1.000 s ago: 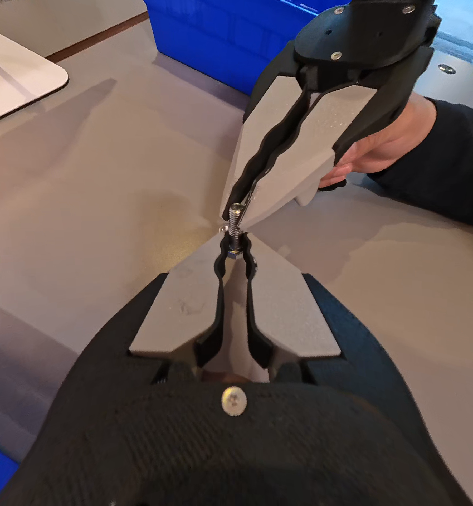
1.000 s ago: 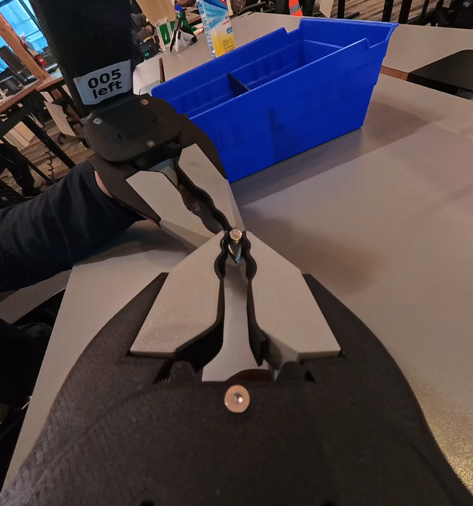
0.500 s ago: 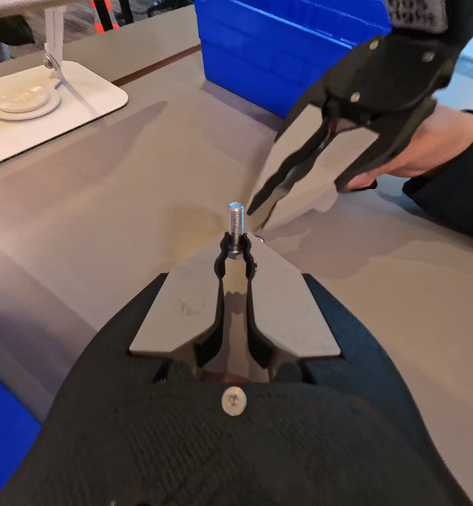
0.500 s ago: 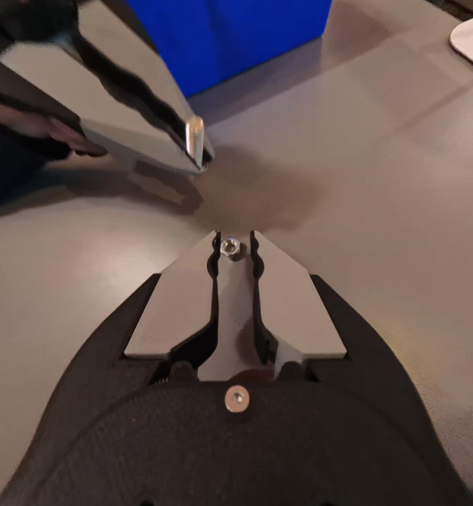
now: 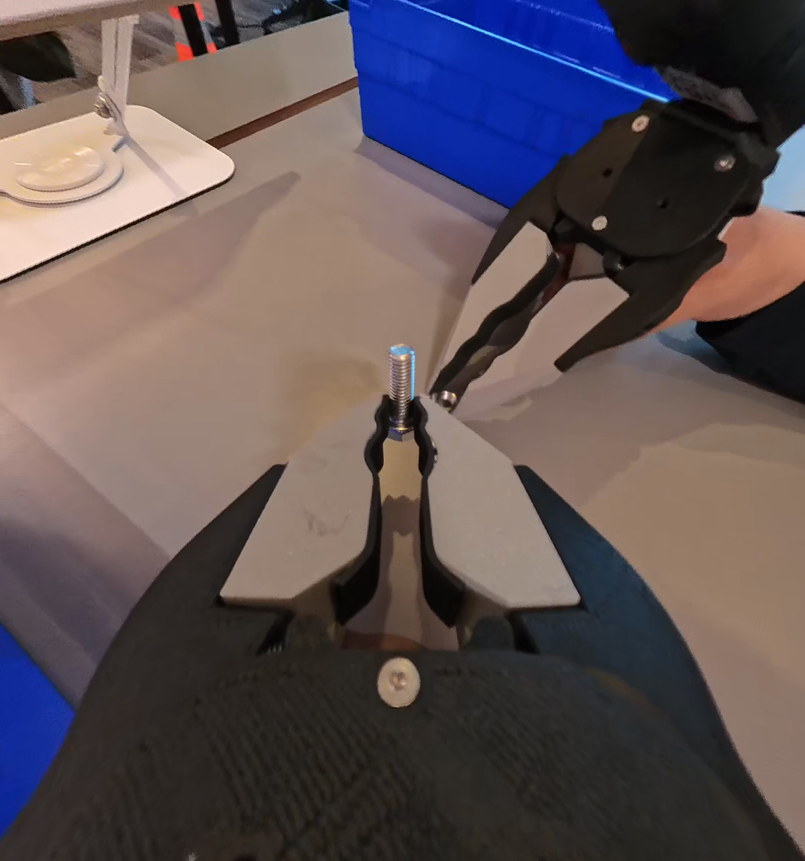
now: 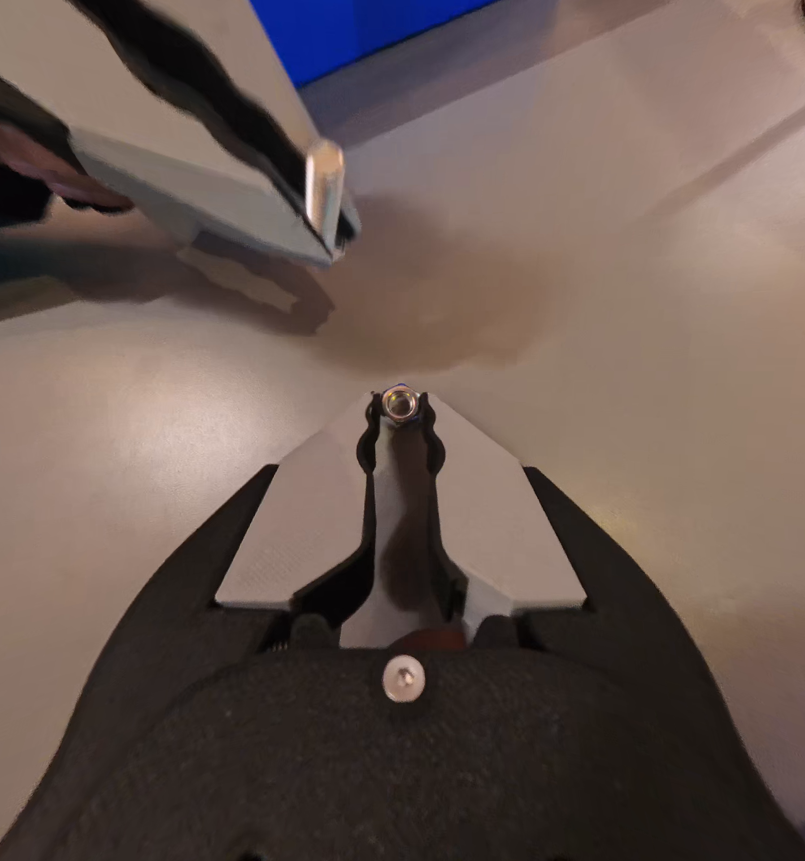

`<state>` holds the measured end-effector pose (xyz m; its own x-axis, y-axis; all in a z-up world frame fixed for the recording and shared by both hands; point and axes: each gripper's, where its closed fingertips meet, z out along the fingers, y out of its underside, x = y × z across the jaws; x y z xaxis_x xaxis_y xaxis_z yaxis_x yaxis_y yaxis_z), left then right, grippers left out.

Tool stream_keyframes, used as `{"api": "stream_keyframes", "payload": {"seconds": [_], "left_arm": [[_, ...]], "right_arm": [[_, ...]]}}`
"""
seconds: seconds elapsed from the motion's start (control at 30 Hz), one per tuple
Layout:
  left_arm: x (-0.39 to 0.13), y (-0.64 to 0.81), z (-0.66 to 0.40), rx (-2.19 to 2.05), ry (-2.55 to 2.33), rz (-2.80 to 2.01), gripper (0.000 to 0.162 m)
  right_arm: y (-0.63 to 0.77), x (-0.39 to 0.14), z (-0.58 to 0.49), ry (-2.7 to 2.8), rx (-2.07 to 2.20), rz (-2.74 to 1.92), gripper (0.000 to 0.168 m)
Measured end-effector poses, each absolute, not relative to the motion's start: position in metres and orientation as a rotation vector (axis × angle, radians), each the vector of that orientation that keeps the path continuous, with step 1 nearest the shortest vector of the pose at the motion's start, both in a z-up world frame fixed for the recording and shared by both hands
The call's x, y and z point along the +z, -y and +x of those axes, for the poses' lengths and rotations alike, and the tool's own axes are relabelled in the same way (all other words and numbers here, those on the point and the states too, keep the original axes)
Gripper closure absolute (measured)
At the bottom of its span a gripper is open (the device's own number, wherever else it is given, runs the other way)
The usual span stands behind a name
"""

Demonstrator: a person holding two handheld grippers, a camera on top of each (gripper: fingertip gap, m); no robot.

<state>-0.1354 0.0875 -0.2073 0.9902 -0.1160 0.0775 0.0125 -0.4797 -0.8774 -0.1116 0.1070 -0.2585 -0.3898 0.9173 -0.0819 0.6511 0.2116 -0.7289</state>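
Over the grey surface (image 5: pixel 167 372), your left gripper (image 5: pixel 401 421) clamps a bolt (image 5: pixel 401 372) and your right gripper (image 6: pixel 400 410) pinches a nut (image 6: pixel 399 404), with the two parts near each other but not yet joined.

blue bin (image 5: pixel 475 93) rear | white stand base (image 5: pixel 88 186) far-left | grey tbl (image 5: pixel 204 372)

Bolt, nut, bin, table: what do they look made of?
Bolt: bright metal, probably plated or stainless steel; shiny cut threads. Nut: same silvery metal, glinting hex faces. Bin: likely moulded plastic; even saturated blue, ribbed wall. Table: matte grey, looks laminate; soft sheen, no grain.
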Motion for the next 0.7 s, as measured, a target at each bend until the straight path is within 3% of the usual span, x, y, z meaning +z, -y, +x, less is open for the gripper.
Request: {"api": "stream_keyframes", "payload": {"seconds": [0.3, 0.7], "left_arm": [[-0.226, -0.086, -0.113, -0.216, -0.218, -2.135, 0.155], [-0.228, -0.09, -0.099, -0.132, -0.332, -2.119, 0.155]], "right_arm": [[-0.098, -0.187, -0.103, 1.938, 1.527, -1.397, 0.154], [-0.084, -0.194, -0.104, 2.011, 1.428, -1.352, 0.154]]}}
